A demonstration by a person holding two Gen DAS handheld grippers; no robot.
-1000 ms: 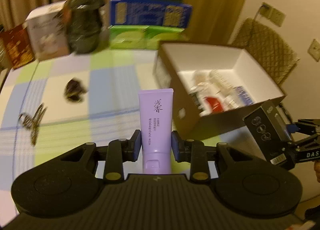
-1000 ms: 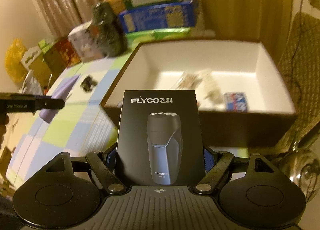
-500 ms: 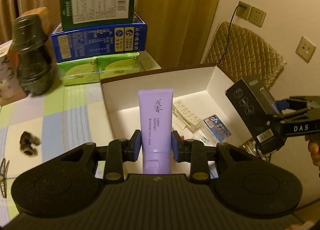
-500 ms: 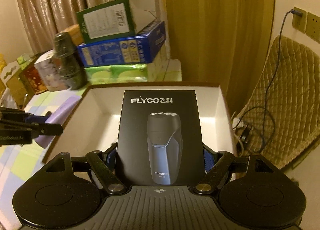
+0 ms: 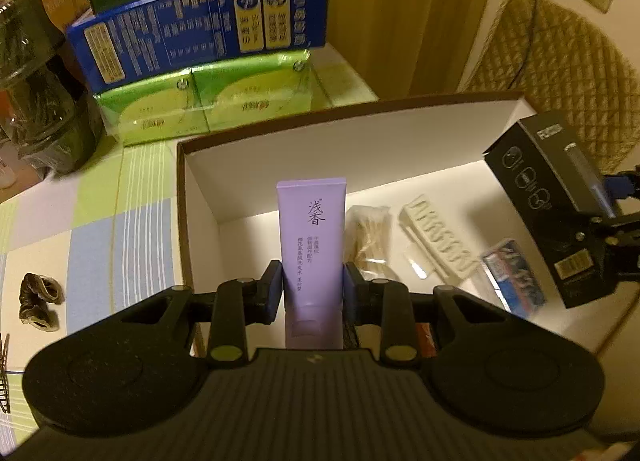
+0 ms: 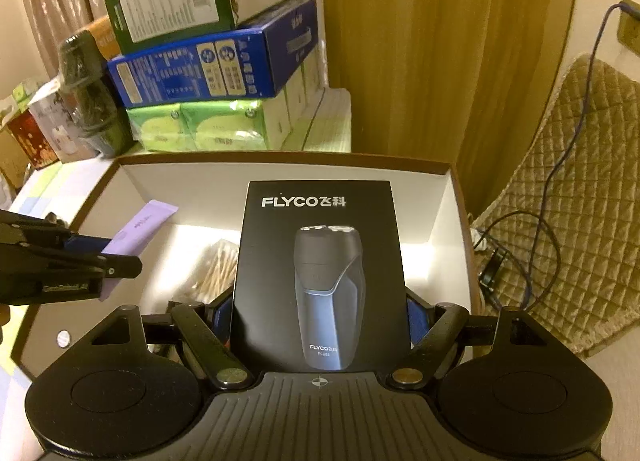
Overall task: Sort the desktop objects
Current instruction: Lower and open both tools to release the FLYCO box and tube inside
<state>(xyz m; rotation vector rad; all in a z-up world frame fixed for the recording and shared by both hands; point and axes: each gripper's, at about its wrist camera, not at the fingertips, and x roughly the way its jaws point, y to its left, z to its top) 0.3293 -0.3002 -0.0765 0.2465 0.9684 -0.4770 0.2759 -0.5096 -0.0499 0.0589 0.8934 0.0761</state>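
Observation:
My left gripper [image 5: 313,288] is shut on a purple tube [image 5: 312,237] and holds it above the left part of an open brown box with white inside [image 5: 360,149]. My right gripper [image 6: 320,313] is shut on a black FLYCO shaver box [image 6: 320,277] above the same open box [image 6: 280,189]. The shaver box [image 5: 548,197] also shows at the right of the left wrist view, and the tube [image 6: 140,229] at the left of the right wrist view. Inside the box lie cotton swabs [image 5: 368,233], a white comb-like piece [image 5: 440,237] and a blue packet [image 5: 514,277].
Stacked green and blue cartons [image 5: 192,33] and a dark jar [image 5: 36,73] stand behind the box. A small dark object [image 5: 38,301] lies on the checked tablecloth at left. A quilted chair [image 6: 580,201] with a cable stands to the right.
Both grippers have moved forward over the open box with their objects still held. The box now fills the middle of both views and its contents show closer.

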